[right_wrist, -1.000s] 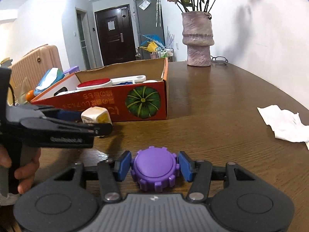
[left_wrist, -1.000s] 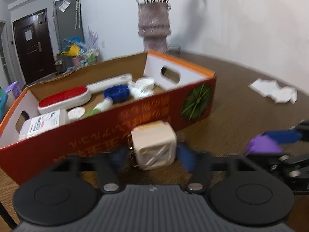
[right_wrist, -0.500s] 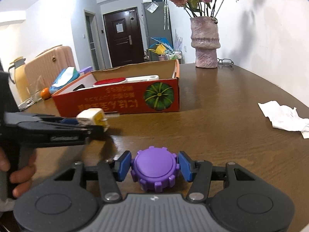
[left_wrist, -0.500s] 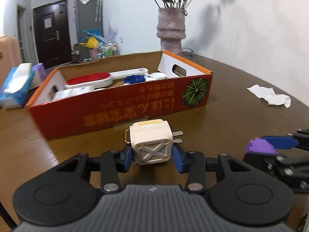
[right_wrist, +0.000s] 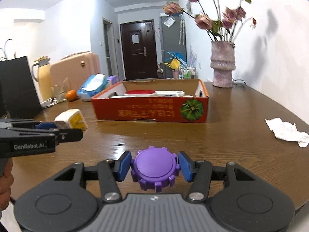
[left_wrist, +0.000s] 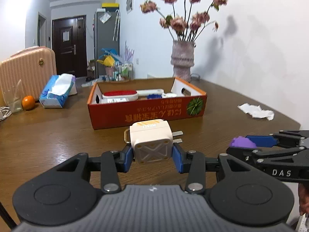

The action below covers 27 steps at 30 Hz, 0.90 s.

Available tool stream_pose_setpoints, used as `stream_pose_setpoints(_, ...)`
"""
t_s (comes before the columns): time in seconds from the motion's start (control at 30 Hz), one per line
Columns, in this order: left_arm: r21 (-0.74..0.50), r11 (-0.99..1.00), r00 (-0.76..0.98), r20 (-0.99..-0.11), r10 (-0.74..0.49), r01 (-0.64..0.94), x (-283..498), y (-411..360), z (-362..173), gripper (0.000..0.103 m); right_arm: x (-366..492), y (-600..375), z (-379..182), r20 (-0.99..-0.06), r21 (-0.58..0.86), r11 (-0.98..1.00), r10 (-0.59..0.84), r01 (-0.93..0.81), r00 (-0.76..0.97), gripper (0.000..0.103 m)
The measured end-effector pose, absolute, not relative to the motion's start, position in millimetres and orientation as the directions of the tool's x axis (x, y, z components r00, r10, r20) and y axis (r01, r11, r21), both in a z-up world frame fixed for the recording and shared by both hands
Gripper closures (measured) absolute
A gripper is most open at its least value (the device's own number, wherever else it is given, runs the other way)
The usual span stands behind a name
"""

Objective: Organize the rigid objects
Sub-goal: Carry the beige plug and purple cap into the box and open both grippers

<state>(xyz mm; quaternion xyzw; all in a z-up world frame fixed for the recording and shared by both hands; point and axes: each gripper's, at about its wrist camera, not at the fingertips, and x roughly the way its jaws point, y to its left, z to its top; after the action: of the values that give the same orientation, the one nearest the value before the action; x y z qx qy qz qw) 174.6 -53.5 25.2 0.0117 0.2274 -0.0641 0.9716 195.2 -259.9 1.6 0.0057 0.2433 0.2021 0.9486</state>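
Holding the plug adapter (left_wrist: 151, 142) and purple cap (right_wrist: 155, 167) clenched in your fingers, the cardboard box (left_wrist: 146, 112) lies straight ahead, left gripper (left_wrist: 152, 154) nearer.

White walls enclose a brown wooden table (left_wrist: 48, 135), with a dark door (right_wrist: 138, 48) and pink suitcase (left_wrist: 27, 71) behind.
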Motion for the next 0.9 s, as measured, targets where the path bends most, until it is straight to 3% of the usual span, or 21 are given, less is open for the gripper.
stream_pose_setpoints(0.47, -0.043, 0.988, 0.915, -0.372, -0.155, 0.15, 143, -35, 37, 0.06, 166, -254, 18, -0.414, 0.061, 0.929, 0.357, -0.366, 0.837, 0.05)
stream_pose_setpoints(0.73, -0.017, 0.985, 0.925, -0.343, -0.164, 0.169, 214, -28, 61, 0.06, 240, -251, 40, -0.361, 0.089, 0.904, 0.42, -0.418, 0.833, 0.05)
stream_pose_setpoints(0.9, -0.046, 0.975, 0.895, -0.389, -0.22, 0.22, 283, -28, 67, 0.06, 324, -257, 49, -0.365, 0.162, 0.907, 0.422, -0.39, 0.83, 0.05)
